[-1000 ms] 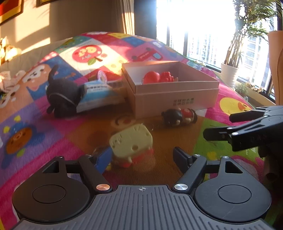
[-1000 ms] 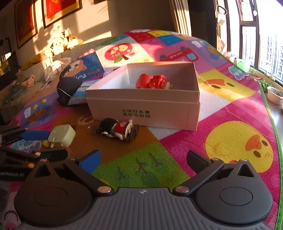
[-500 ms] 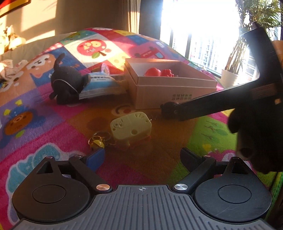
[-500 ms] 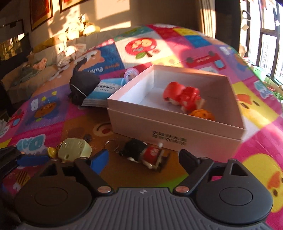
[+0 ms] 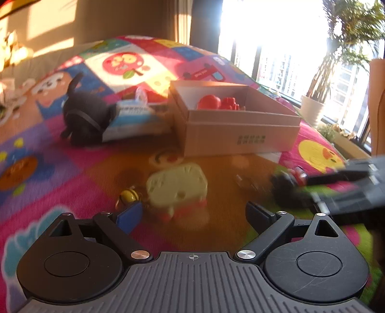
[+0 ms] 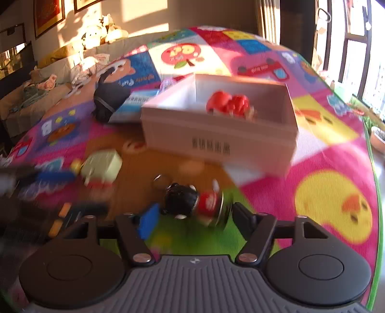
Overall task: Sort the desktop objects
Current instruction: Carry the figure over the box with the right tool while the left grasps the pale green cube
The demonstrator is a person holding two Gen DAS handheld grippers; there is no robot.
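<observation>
- Right gripper (image 6: pixel 192 216) jaws have just been closing around the black-and-red doll (image 6: pixel 195 203); whether they grip it I cannot tell.
- Left gripper (image 5: pixel 192 214) open, green toy (image 5: pixel 176 190) just ahead.

A potted palm (image 5: pixel 312 110) stands by the sunlit window (image 5: pixel 276 48); framed pictures (image 6: pixel 49 16) hang on the wall.

A bright patchwork play mat (image 6: pixel 324 149) printed with cartoon animals is carrying everything — an open white cardboard box (image 6: pixel 216 142), a black plush cat (image 5: pixel 84 118) lying against a flat blue-and-white packet (image 5: pixel 134 120), a pale green blocky keychain toy (image 5: pixel 176 190) and a black-and-red figurine keychain (image 6: pixel 192 202) are lying on it.
</observation>
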